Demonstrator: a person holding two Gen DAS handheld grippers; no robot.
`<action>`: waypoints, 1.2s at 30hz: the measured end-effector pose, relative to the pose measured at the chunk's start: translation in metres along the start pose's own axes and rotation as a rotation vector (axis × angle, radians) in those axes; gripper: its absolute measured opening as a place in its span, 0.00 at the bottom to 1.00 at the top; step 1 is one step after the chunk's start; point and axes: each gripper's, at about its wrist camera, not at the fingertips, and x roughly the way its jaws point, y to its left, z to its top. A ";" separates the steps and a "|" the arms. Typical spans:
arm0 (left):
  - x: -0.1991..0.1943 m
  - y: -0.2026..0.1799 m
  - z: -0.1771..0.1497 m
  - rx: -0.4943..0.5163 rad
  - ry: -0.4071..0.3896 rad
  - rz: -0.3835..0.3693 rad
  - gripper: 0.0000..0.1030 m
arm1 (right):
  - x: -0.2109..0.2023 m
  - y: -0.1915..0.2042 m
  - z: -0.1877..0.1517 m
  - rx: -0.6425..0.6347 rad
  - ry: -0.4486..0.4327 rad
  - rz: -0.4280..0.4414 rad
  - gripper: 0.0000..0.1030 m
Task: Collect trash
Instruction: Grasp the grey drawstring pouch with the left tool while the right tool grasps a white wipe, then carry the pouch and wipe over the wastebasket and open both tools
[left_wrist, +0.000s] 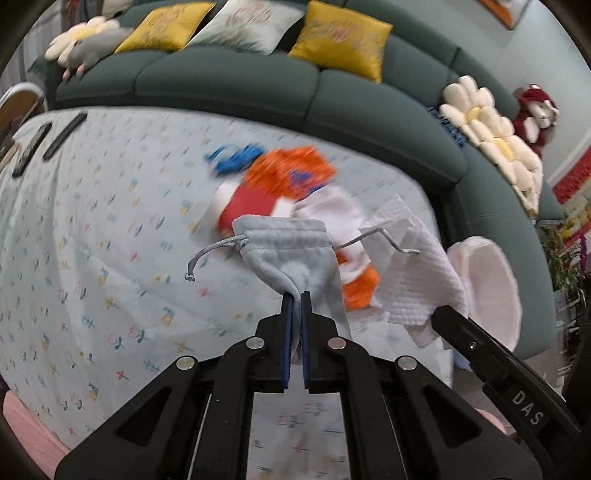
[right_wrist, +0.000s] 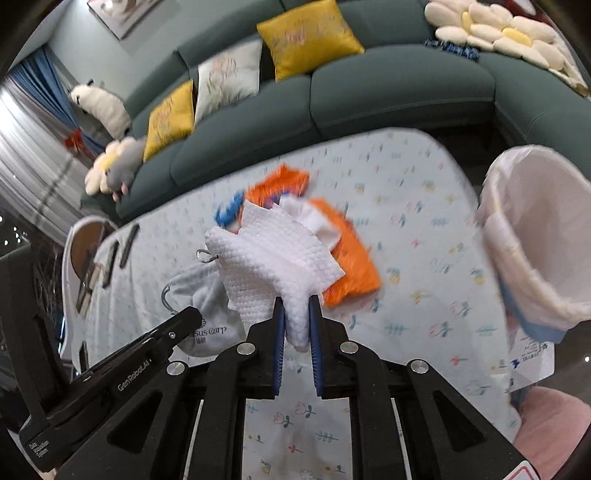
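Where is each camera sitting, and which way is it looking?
Left wrist: rides on the left hand-held gripper, looking down along its fingers, shut on a grey drawstring pouch, toward the table and green sofa.
Right wrist: rides on the right hand-held gripper, shut on a white paper towel, facing the table and a lined bin.
Shared: each view catches the other gripper, plus the orange wrappers and sofa.

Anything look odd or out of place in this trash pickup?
Yes: the left claw is shut on a grey drawstring pouch, which looks reusable rather than trash. The right claw holds a paper towel, as expected.
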 end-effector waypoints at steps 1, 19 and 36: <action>-0.006 -0.008 0.003 0.011 -0.014 -0.012 0.04 | -0.008 -0.002 0.003 0.002 -0.020 0.000 0.12; -0.059 -0.166 0.013 0.248 -0.146 -0.160 0.04 | -0.142 -0.108 0.039 0.098 -0.298 -0.098 0.12; -0.033 -0.276 0.001 0.388 -0.120 -0.198 0.04 | -0.186 -0.227 0.027 0.265 -0.367 -0.204 0.12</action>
